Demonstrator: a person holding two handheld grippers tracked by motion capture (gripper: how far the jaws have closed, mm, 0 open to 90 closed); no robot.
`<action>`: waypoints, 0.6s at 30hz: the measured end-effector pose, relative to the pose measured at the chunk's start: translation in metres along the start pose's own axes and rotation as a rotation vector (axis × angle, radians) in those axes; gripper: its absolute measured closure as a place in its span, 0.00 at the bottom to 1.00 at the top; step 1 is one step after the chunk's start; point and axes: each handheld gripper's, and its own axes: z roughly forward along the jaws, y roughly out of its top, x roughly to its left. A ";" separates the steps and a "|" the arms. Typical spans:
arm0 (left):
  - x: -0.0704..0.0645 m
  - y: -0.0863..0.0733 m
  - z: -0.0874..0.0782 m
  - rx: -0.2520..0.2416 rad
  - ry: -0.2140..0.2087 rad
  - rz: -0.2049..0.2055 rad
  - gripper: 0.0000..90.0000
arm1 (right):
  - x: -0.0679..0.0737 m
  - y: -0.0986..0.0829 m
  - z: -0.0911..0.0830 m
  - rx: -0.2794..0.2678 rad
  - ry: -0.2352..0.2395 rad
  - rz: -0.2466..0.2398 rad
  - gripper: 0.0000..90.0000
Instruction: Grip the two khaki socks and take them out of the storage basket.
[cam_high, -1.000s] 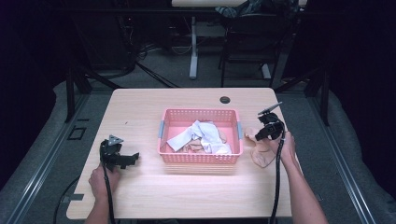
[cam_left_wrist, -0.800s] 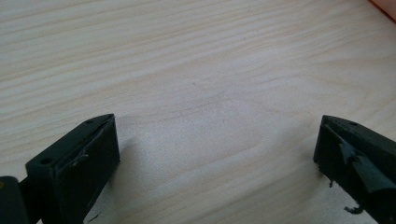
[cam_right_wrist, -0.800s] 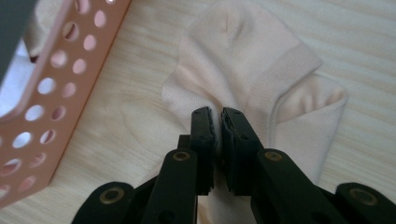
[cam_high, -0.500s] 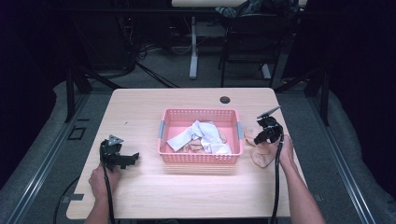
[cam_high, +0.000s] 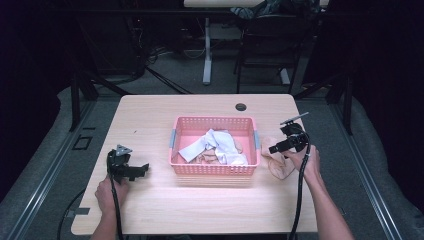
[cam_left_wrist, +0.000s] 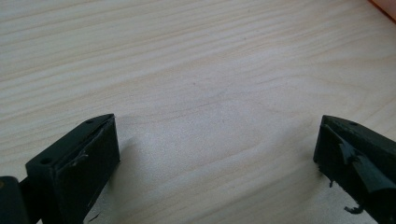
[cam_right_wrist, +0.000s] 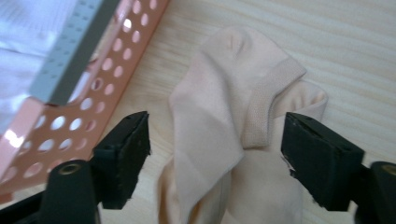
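A pink perforated basket (cam_high: 214, 167) stands mid-table with white cloths (cam_high: 220, 143) and pale items inside. Right of it a pale peach sock (cam_high: 278, 159) lies crumpled on the wood. My right gripper (cam_high: 274, 148) hovers over that sock, open; in the right gripper view the sock (cam_right_wrist: 236, 126) lies between and below the spread jaws, and the basket's wall (cam_right_wrist: 79, 112) stands to the left. My left gripper (cam_high: 142, 169) rests low over bare wood left of the basket, open with nothing between its fingers (cam_left_wrist: 84, 161).
A dark round grommet hole (cam_high: 241, 107) sits near the table's far edge. Cables trail from both grippers toward the near edge. Chairs and desk legs stand on the floor beyond the table.
The right gripper has shifted slightly over the sock beside the basket. The left gripper has stayed put.
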 end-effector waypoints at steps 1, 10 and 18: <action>0.000 0.000 0.000 0.000 0.000 0.000 0.00 | 0.001 -0.001 -0.003 -0.009 0.003 -0.003 0.21; 0.000 0.000 0.000 0.000 0.000 -0.001 0.00 | 0.011 -0.013 -0.027 -0.041 0.018 -0.056 0.07; 0.000 0.000 0.000 0.000 0.000 -0.001 0.00 | 0.020 -0.030 -0.044 -0.036 0.020 -0.093 0.00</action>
